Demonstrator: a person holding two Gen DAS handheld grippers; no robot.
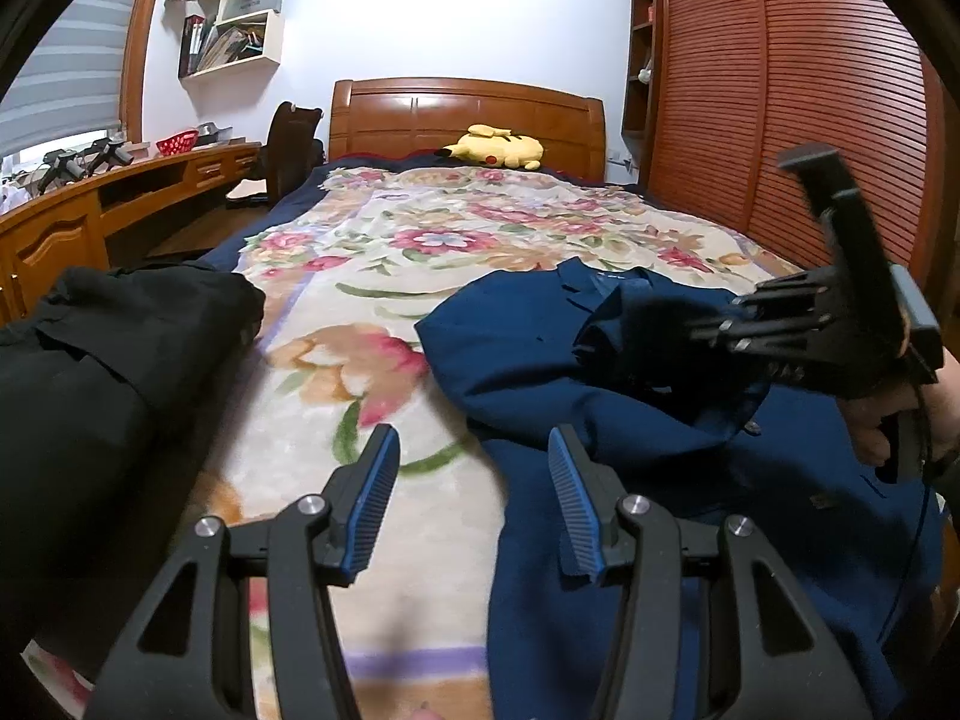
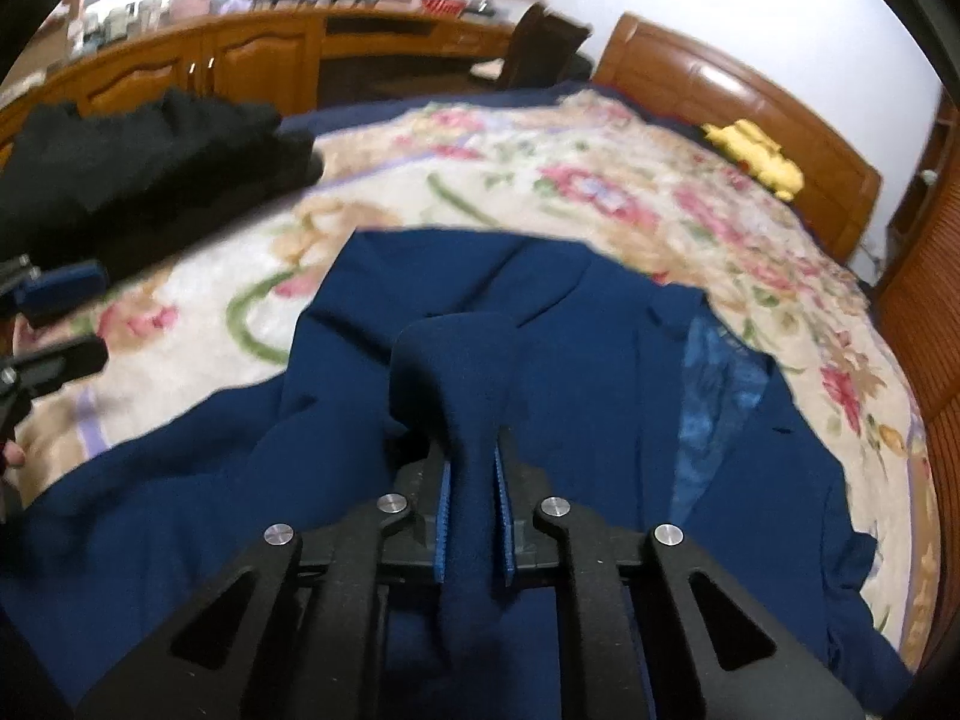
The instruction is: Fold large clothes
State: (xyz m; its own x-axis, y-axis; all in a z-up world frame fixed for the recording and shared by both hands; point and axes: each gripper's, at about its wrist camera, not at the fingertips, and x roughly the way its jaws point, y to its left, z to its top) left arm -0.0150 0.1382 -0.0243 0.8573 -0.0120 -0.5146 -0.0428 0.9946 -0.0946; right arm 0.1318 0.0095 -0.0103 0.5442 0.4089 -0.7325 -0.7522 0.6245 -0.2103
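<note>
While we hold the right gripper [image 2: 474,480] clamped on a raised fold of the blue jacket [image 2: 540,360], our left gripper [image 1: 474,480] hangs with its jaws wide apart and nothing between them, over the place where the jacket's left edge meets the floral blanket [image 1: 372,276]. We see the jacket lying crumpled on the near right part of the bed, its lighter blue lining [image 2: 714,384] showing along one opened front. A black garment [image 1: 114,348] lies heaped at the bed's left edge, well apart from the jacket. We can read no brand, label or writing anywhere; the fabric tags and book spines are too small or blurred. On the wall, white shelf boxes [image 1: 240,30] hold books, papers and a pale bag. A red basket [image 1: 178,142] stands on the wooden desk [image 1: 120,192]; we cannot tell its contents. A yellow plush [image 1: 495,147] rests against the headboard [image 1: 468,114], and a slatted wardrobe [image 1: 780,120] lines the right side of the bed.
</note>
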